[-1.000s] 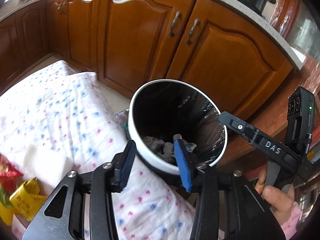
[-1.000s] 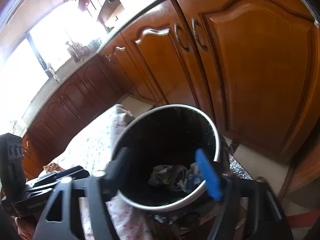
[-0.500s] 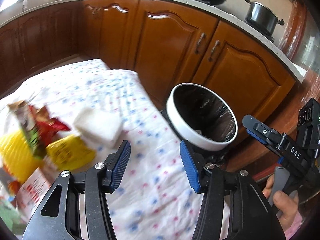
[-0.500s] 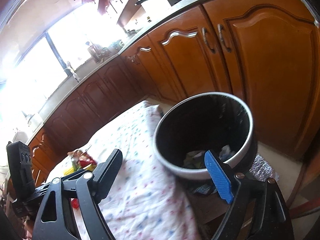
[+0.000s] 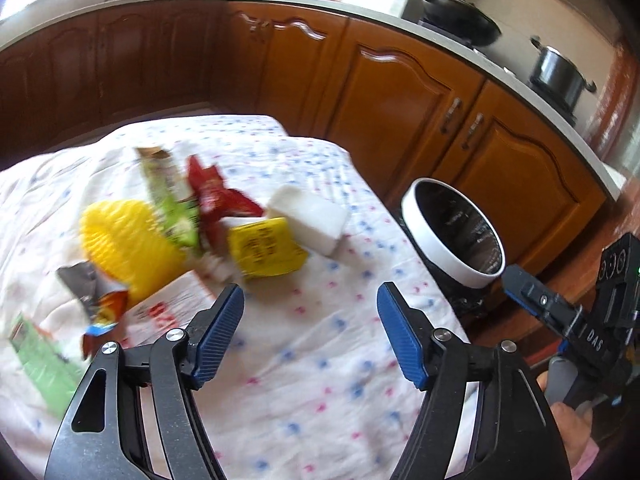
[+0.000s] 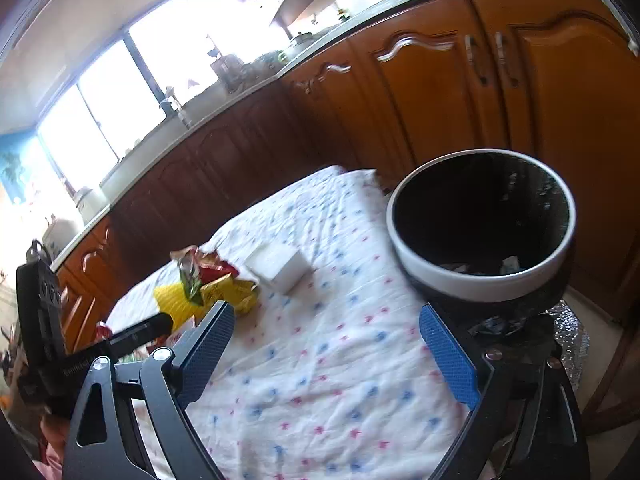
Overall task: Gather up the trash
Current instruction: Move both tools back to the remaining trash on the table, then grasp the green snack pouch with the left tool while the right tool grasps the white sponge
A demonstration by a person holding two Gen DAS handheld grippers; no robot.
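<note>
my left tool (image 5: 310, 336) hangs over the spotted cloth (image 5: 320, 380), jaws apart w/ nothing btwn them, having just been opening. right tool (image 6: 326, 354) same: jaws wide, just been opening, empty. trash pile (image 5: 192, 232) sits up-left of my left tool in the left wrist view, near but not touching. yellow wrapper (image 5: 266, 252) is nearest, just past the left pad, white block (image 5: 308, 220) behind it. bin (image 5: 454, 232) lies right of centre, off the bench edge. left tool is nearer the pile, right nearer the bin, so i'd reach w/ the left.
</note>
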